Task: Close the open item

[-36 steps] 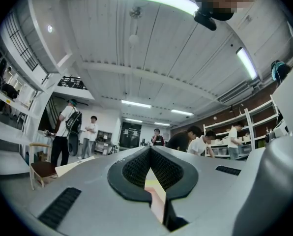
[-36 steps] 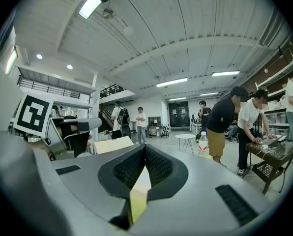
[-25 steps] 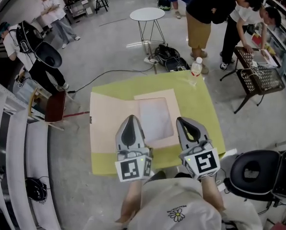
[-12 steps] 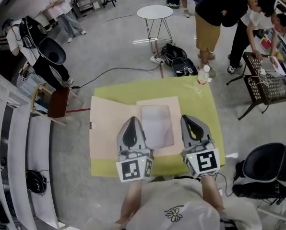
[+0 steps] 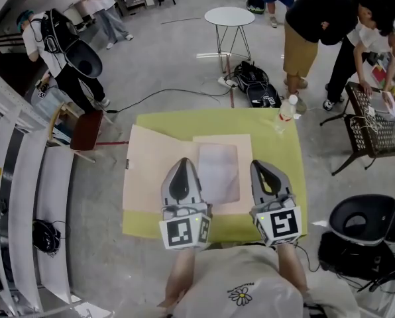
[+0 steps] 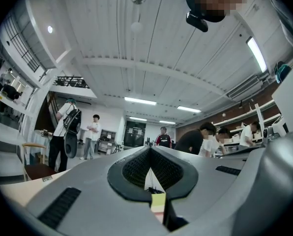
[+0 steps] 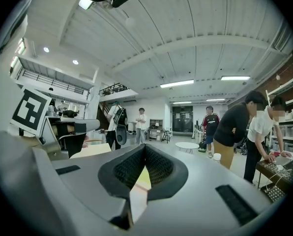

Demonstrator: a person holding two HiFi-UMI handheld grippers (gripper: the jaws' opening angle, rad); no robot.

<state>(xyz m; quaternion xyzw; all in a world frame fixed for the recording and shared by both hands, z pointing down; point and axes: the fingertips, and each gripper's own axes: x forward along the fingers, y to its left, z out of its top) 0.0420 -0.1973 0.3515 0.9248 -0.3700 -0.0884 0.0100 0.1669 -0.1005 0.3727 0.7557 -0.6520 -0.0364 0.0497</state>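
Little has changed in the last second. My left gripper (image 5: 181,167) and right gripper (image 5: 262,169) still hover side by side over the near edge of the beige folder (image 5: 151,174). It lies spread open and flat on the yellow-green surface (image 5: 277,144), with a pale sheet (image 5: 219,171) on its right half. Both pairs of jaws are closed together and hold nothing. Closing has not begun, and I judge the left flap must be lifted and swung over.
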